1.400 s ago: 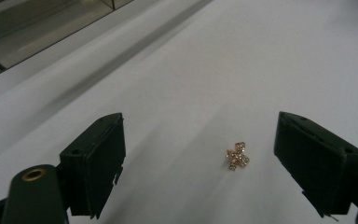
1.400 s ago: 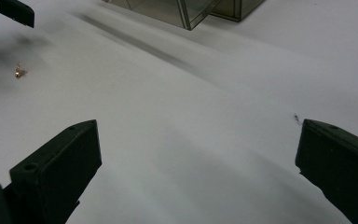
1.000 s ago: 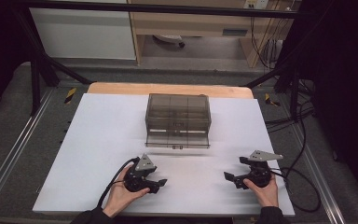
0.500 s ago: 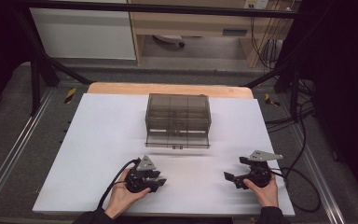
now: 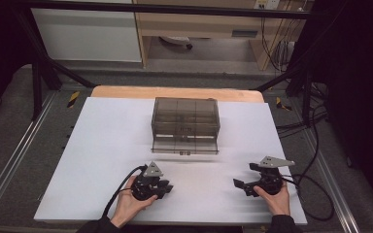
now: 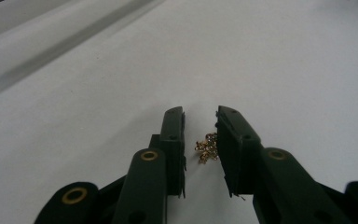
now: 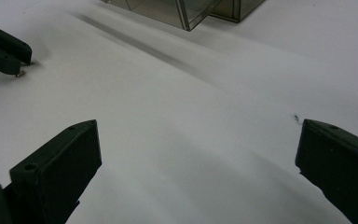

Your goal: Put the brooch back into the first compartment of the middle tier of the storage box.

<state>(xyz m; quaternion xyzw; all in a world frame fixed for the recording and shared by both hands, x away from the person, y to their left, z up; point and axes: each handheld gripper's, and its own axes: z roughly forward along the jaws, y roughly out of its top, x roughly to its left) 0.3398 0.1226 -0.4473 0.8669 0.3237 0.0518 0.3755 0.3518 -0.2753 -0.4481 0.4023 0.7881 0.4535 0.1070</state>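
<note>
Two jaws of my left gripper (image 6: 200, 123) have just been closing around a tiny gold trinket (image 6: 208, 148); a gap remains, not yet clamped. Right gripper (image 7: 198, 154) gapes wide, idle at 3 o'clock. The drawer box (image 5: 185, 124) sits at 12, open, probably the trinket's destination.

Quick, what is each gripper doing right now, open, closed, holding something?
Left gripper: jaws just been closing around a small gold chain-like thing; a gap remains, no firm grip yet.
Right gripper: wide open, holding nothing.
</note>
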